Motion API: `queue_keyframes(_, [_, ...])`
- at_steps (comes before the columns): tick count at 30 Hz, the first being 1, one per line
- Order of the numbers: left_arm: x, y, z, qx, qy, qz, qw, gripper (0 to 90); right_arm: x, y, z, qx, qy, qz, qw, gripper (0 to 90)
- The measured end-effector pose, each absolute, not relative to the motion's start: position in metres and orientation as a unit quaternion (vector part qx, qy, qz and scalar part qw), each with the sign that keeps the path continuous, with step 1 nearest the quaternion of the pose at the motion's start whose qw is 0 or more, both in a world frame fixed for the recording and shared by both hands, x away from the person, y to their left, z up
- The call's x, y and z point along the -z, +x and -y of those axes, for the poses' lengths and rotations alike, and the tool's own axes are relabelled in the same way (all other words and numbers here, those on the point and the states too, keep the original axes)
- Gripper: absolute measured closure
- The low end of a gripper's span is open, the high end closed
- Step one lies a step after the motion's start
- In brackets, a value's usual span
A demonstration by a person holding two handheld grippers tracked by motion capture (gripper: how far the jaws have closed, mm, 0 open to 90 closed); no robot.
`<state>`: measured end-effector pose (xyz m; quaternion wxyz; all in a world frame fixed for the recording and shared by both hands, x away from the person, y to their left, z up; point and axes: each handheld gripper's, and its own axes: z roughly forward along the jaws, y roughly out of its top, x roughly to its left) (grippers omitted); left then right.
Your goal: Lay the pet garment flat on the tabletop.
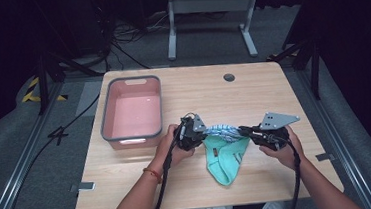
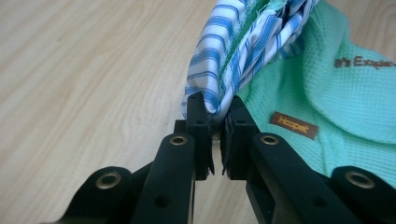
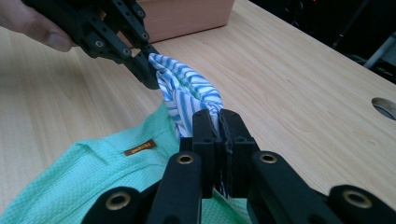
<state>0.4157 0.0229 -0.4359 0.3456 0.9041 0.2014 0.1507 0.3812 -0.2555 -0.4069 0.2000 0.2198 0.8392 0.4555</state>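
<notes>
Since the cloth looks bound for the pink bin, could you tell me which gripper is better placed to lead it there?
Probably the left gripper: it grips the cloth by the end nearer the pink bin, while the right gripper holds the far end.

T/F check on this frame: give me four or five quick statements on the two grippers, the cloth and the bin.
1. The left gripper is shut on the green waffle-weave cloth with blue-striped trim. True.
2. The right gripper is open, clear of the cloth. False: it is shut on the striped edge.
3. The pink plastic bin with grey rim holds the cloth. False: the cloth hangs between the grippers, its lower part on the light wooden table.
4. A brown label is sewn on the cloth. True.
</notes>
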Motion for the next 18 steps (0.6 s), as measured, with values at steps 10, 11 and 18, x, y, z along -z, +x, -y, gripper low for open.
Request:
queue_keyframes(10, [0.432,0.438,-0.014,-0.158,0.896,-0.237,0.340,83.3,0.398,0.406,0.251,-0.427,0.238,-0.844,0.220,85.9])
queue_keyframes(11, [0.433,0.442,-0.012,-0.160,0.897,-0.240,0.335,83.4,0.398,0.409,0.251,-0.424,0.238,-0.845,0.222,85.9])
queue_keyframes(18, [0.439,0.455,-0.003,-0.163,0.897,-0.255,0.323,83.3,0.409,0.427,0.254,-0.413,0.261,-0.843,0.227,85.9])
